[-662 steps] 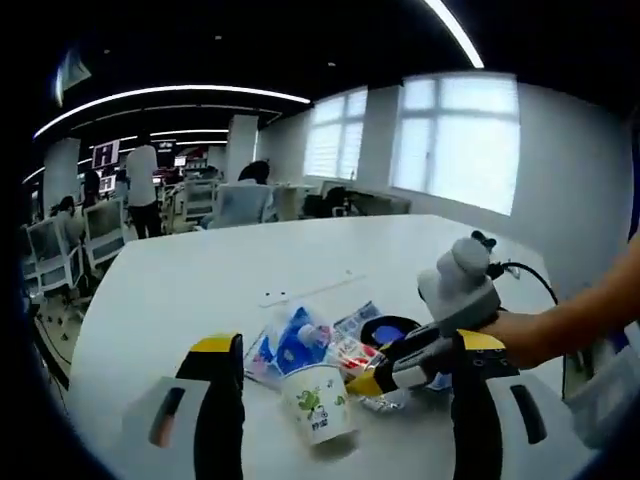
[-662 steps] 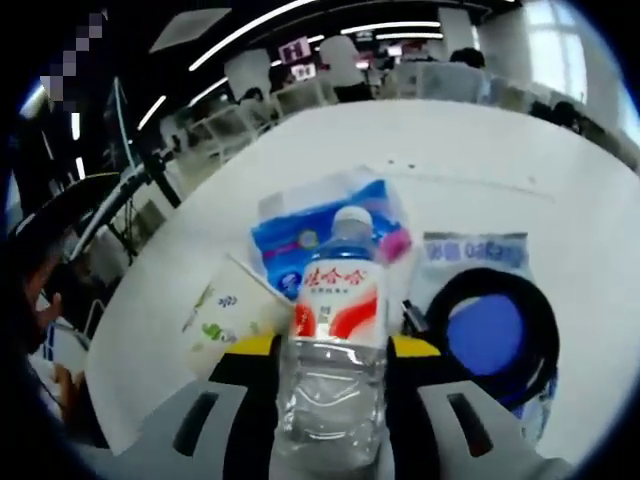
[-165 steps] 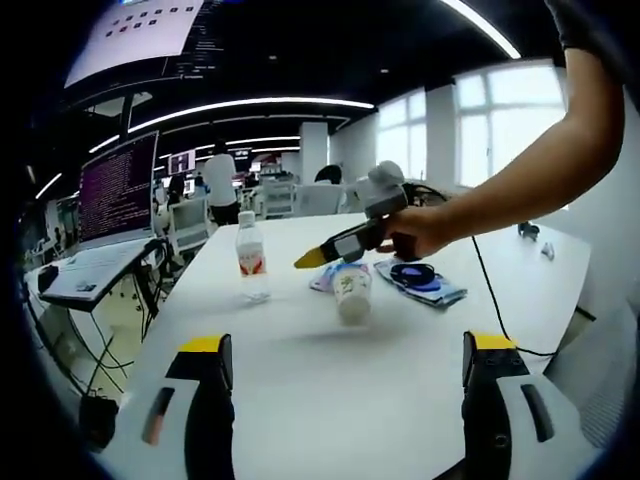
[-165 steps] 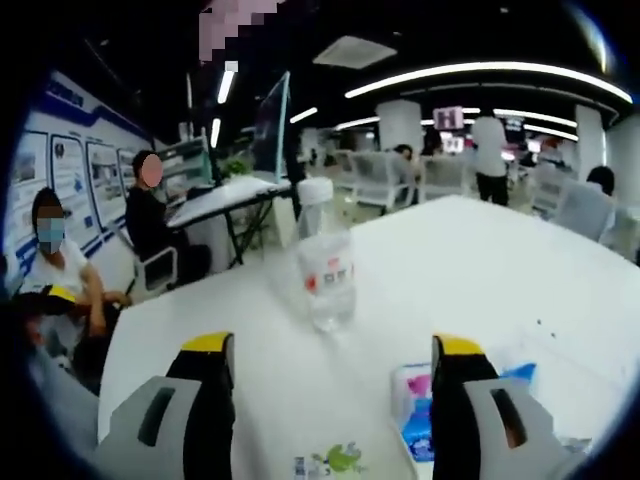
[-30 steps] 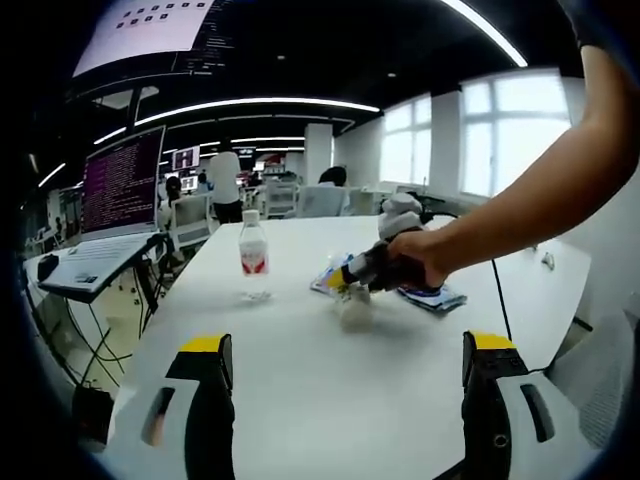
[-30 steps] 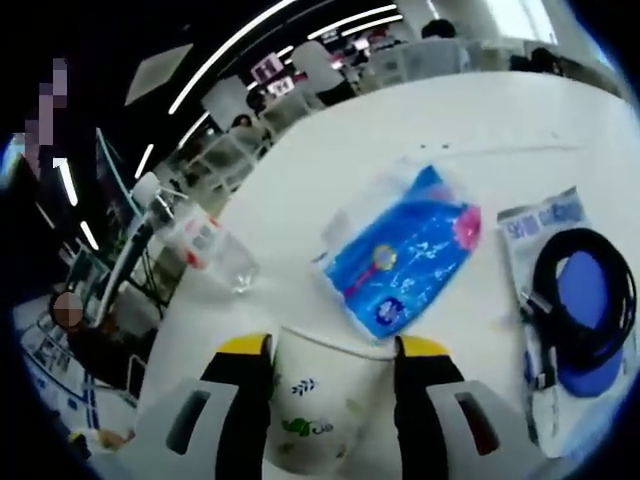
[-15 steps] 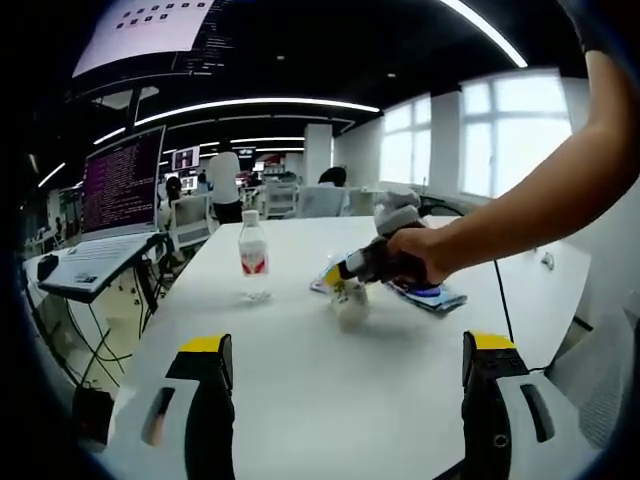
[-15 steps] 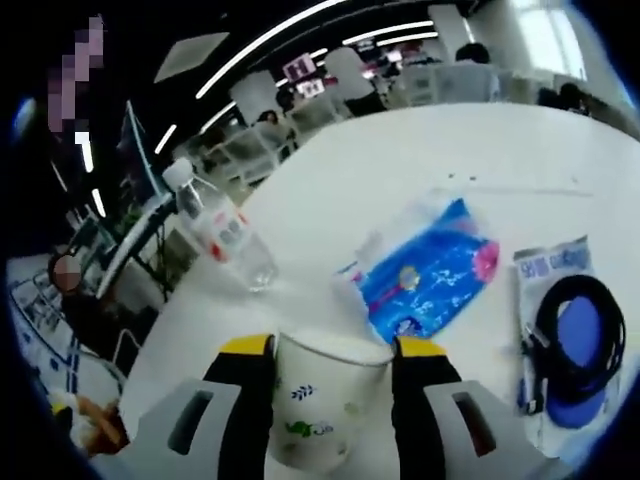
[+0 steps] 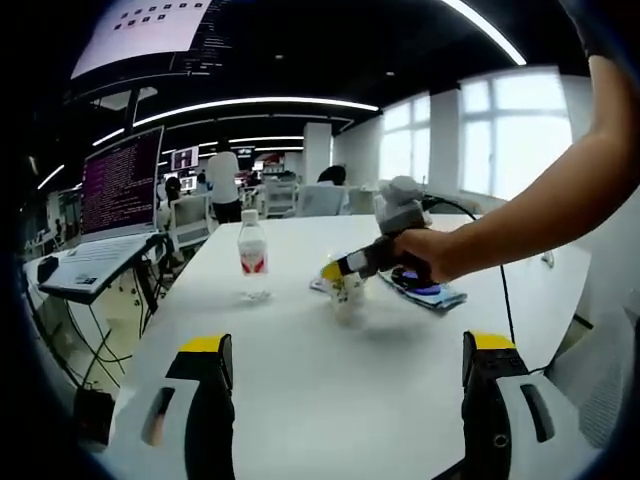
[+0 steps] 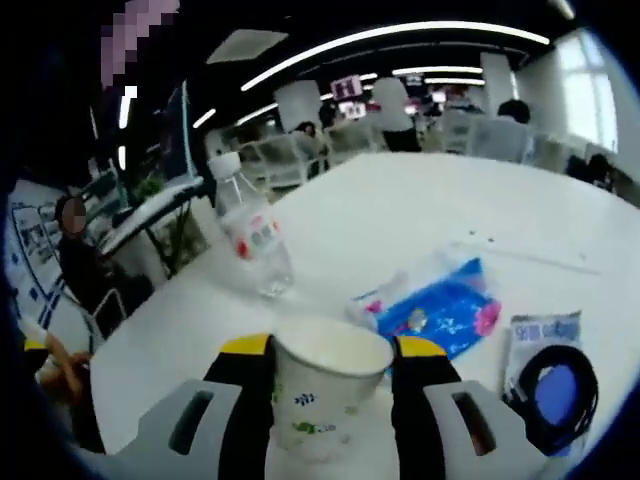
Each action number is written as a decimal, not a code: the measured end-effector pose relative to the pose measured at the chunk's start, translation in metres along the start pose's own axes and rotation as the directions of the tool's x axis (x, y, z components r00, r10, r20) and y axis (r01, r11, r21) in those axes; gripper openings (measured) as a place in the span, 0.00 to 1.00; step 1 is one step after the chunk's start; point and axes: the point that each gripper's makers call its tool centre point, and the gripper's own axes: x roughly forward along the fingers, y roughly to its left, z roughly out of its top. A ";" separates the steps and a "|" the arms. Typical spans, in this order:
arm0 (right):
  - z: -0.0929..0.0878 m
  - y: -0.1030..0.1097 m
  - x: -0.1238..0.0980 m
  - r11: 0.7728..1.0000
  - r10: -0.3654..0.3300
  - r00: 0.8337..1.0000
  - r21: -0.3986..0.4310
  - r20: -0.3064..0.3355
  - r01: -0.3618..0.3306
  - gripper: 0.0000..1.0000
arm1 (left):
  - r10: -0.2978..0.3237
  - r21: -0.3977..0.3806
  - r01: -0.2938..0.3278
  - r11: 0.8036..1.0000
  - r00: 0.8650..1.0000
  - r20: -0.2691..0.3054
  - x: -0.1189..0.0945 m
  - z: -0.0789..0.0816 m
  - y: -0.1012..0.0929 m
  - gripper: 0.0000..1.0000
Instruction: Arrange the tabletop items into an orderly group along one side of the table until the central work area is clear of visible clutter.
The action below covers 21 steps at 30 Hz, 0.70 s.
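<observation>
Gripping paper cup [image 10: 325,395] between right gripper [image 10: 330,375] jaws; left gripper [image 9: 345,345] jaws wide.

Right gripper [image 10: 327,385] fingers clamp inward; left gripper [image 9: 345,375] gapes wide.

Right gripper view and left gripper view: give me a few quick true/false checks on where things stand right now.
1. The right gripper is shut on the paper cup. True.
2. The water bottle lies on its side. False: it stands upright on the table.
3. The left gripper holds the blue packet. False: its jaws are open on nothing.
4. A black cable coil lies on a bag beside the blue packet. True.
</observation>
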 end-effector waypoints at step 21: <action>-0.016 0.015 -0.020 0.992 0.062 0.996 -0.118 0.058 -0.055 0.44 | -0.008 0.013 0.008 1.000 1.000 -0.012 0.001 -0.001 -0.003 0.96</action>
